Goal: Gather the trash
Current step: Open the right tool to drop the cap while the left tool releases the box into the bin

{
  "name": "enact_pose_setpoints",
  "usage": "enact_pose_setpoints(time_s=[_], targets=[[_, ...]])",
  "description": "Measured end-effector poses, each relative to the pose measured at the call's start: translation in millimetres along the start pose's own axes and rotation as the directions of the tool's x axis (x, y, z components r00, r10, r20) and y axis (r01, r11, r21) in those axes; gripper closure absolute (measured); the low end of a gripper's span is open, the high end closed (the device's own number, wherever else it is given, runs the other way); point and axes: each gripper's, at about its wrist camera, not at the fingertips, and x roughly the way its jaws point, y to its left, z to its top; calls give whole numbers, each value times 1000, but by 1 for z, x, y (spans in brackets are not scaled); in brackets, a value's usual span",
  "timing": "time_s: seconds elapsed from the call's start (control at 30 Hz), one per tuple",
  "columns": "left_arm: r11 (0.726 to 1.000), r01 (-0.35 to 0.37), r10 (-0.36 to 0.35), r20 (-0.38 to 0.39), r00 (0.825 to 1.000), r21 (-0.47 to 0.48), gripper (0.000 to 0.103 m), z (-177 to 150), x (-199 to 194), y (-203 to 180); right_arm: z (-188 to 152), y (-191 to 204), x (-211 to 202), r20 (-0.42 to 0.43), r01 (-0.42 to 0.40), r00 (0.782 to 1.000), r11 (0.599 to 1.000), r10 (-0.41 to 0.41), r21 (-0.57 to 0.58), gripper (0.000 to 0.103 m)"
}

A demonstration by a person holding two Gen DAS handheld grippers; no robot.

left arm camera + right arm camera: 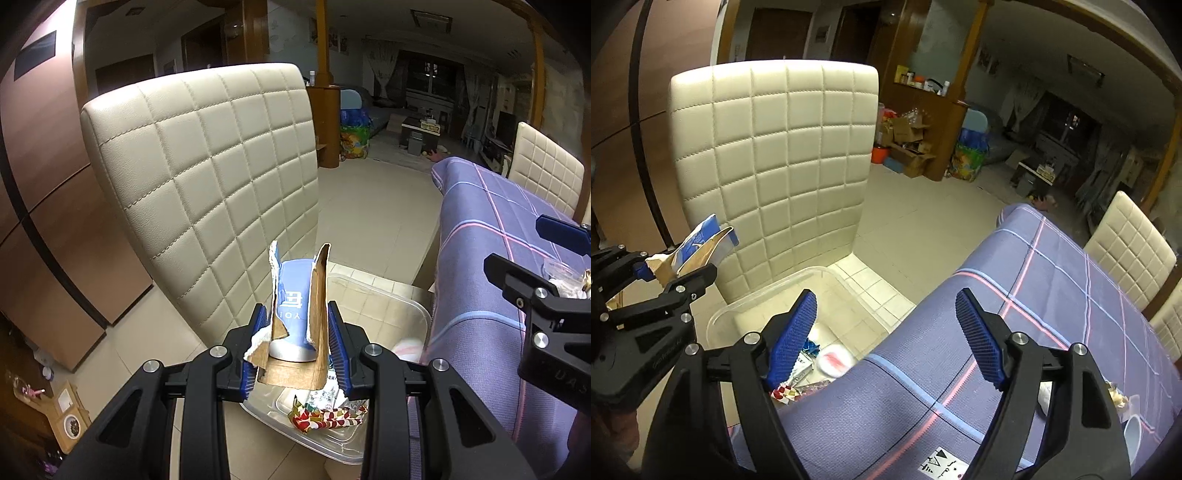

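Observation:
My left gripper (297, 339) is shut on a torn blue and brown cardboard carton (299, 314), held upright over a clear plastic bin (399, 314) on the seat of a cream chair. Inside the bin lie a colourful patterned wrapper (328, 415) and other scraps. In the right wrist view my right gripper (886, 336) stands open with nothing between its fingers, above the edge of the purple checked tablecloth (1052, 295) and the bin (757, 306). A small white and pink piece (833, 360) lies in the bin below it. The left gripper with the carton (698, 251) shows at the left.
The cream quilted chair back (207, 177) rises just behind the bin. More cream chairs (1126, 251) stand along the far side of the table. A white cup (1132, 434) and crumpled wrappers (1115, 397) lie on the cloth at the lower right. Tiled floor (923, 221) lies beyond.

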Motion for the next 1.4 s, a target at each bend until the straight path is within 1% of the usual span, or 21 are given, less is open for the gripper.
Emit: enact_pose_setpoints(time_s=[0.3,0.43,0.73,1.0,1.17,1.2,1.23,1.27,1.3,1.33,1.37,1.4], targets=[[1000,21,-21,-8,1000,11,71,-1,5,-7,-14,-15,4,-36,-17,999,998,19,59,26],[999,31,-31,1,1000,24,71,0,4,-14,-20,-20,1,-34,-21,999,997,24,74,26],[997,36,-39,40,998,70,70,5,0,-36,-30,-26,0,-39,-6,999,997,9,78,26],[996,44,-46,21,999,76,70,7,7,-39,-35,-29,2,-42,-7,999,997,10,74,27],[996,59,-61,22,998,62,67,8,7,-38,-37,-31,3,-47,-4,999,997,8,80,27],[996,58,-60,22,998,61,65,9,8,-38,-37,-31,3,-48,-4,999,997,8,79,27],[997,55,-56,21,998,62,58,9,8,-39,-37,-31,3,-48,-4,999,997,8,78,27],[997,54,-56,22,998,59,43,10,8,-39,-38,-31,3,-47,-2,999,997,6,77,27],[997,60,-62,27,998,54,36,11,7,-39,-37,-31,3,-47,-3,999,997,6,77,27],[996,69,-71,34,997,49,25,12,5,-38,-37,-31,3,-47,-4,999,997,7,77,27],[996,70,-72,41,997,48,22,12,3,-38,-38,-31,3,-46,-2,999,997,5,77,27],[996,72,-74,49,996,47,21,13,2,-38,-38,-31,3,-44,-1,999,997,4,76,27]])
